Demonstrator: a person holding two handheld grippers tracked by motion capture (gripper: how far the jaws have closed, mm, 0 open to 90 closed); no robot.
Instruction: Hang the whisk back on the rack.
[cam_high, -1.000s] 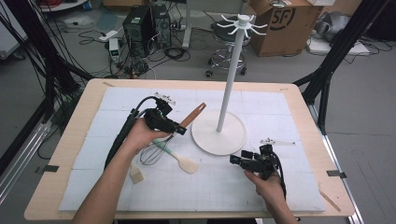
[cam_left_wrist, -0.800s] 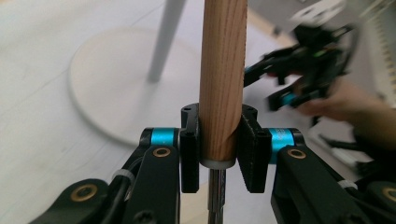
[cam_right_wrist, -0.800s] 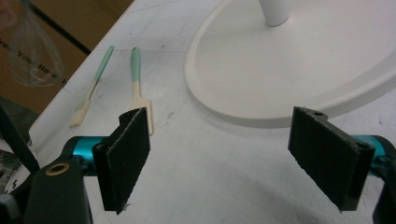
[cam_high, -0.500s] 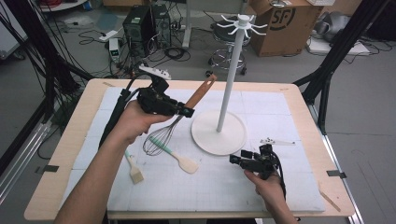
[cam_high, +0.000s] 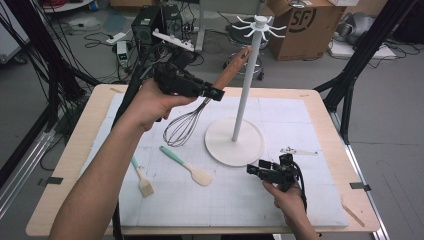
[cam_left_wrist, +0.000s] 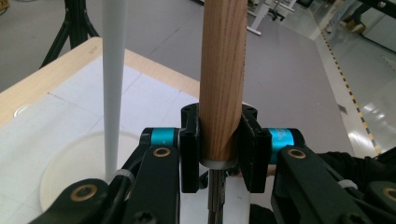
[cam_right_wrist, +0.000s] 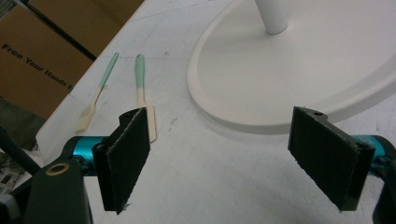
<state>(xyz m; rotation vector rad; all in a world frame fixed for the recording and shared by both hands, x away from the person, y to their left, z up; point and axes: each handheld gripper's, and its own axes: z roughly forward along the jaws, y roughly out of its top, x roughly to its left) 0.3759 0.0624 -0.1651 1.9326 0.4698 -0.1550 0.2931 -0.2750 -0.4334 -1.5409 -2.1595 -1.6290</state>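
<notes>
While the left gripper (cam_high: 216, 93) clamps the whisk (cam_high: 200, 112) by its wooden handle, lifted above the mat beside the white stand (cam_high: 235, 145), the right gripper (cam_high: 254, 170) rests wide open, empty

Cardboard boxes (cam_high: 302, 22) (cam_right_wrist: 37, 60) read "SF" and "Free Your Hands".

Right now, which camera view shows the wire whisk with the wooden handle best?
The high view: the whole wooden-handled wire whisk hangs tilted from the left claw, beside the white stand. The left gripper view gives just its clamped handle.
</notes>
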